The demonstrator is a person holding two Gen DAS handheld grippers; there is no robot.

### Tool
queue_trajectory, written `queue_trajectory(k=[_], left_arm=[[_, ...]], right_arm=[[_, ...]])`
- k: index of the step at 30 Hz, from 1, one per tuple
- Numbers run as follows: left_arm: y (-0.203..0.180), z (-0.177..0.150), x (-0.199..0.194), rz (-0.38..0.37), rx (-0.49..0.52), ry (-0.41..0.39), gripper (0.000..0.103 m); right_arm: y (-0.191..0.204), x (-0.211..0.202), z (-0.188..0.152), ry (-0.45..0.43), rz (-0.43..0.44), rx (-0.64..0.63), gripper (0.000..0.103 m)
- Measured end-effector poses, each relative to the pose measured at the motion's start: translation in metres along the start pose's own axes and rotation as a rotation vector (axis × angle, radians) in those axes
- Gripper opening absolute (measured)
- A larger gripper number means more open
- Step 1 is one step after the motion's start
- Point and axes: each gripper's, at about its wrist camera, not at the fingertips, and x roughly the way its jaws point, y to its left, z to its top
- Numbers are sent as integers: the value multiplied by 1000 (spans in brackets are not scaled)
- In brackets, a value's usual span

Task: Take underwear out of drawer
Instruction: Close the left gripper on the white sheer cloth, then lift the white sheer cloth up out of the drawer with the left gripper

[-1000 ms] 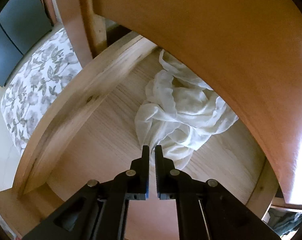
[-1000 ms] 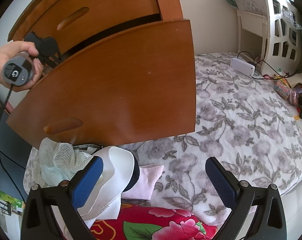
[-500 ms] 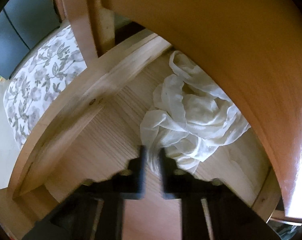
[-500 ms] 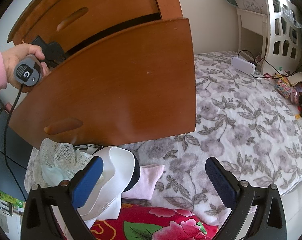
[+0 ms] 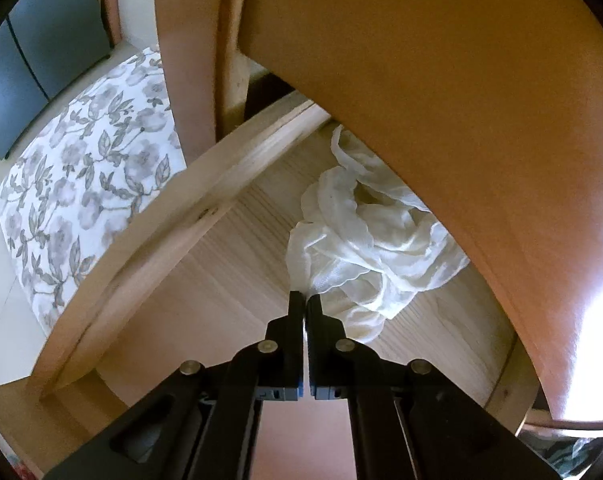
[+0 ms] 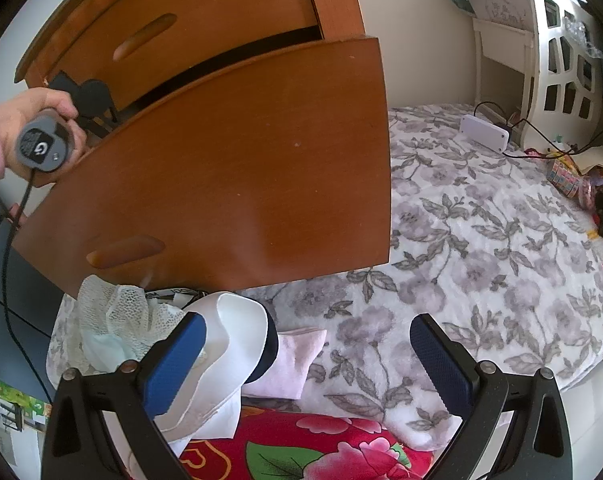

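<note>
across the right wrist view spreads a bed [image 6: 501,248] with a grey floral cover, the largest thing in sight, running from the wooden dresser [image 6: 189,20] to a white headboard [image 6: 557,48]. a white box [image 6: 484,133] with a dark cable lies on the cover near that headboard. the pulled-out drawer [image 6: 229,168] shows its broad orange-brown front, which hides the inside from this side. below it sit a heap of clothes: a lacy net piece [image 6: 117,312], a white garment [image 6: 237,336], a pale pink folded one [image 6: 293,360] and a red flowered cloth [image 6: 301,448]. at the left edge a hand [image 6: 29,128] in a pink sleeve grips a grey handle at the drawer's top edge.

the right gripper [image 6: 307,364] hangs over the heap with its blue pads wide apart and nothing between them.

only the left wrist view looks into the drawer: pale wood floor [image 5: 229,272], a light side wall, and the drawer above overhanging much of the opening. the underwear [image 5: 365,240], a crumpled sheer white piece, lies on the floor toward the back right, partly under that overhang. the left gripper [image 5: 304,298] has its jaws pressed together, pinching the near edge of the fabric at its tips.
</note>
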Motion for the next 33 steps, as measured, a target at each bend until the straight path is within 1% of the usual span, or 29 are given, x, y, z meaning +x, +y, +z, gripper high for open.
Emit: queue_trajectory(k=[7,14,18,22,27,33], left_arm=[[1,-3,-23,-47,47,-21,1],[-4,-11,-53,-96,130,-66,1],[-6,-16,-73,-145,159,-76,1],[-6,-20,-95,-184,204,-109,1],[-6,-26,-125,-226,269,-172,1],[-8,-38,-159,-289,334,-216,1]], right_arm=[[3,-2,0,-4,-18,-11,103],[4,-4,0,-9,-35,-22,103],[5,-5,0,-14,-46,-29,103],[6,-6,0,-15,-58,-37,103],[9,-8,0,-23,-79,-54,103],[14,-11,-1,-41,-109,-78,103]])
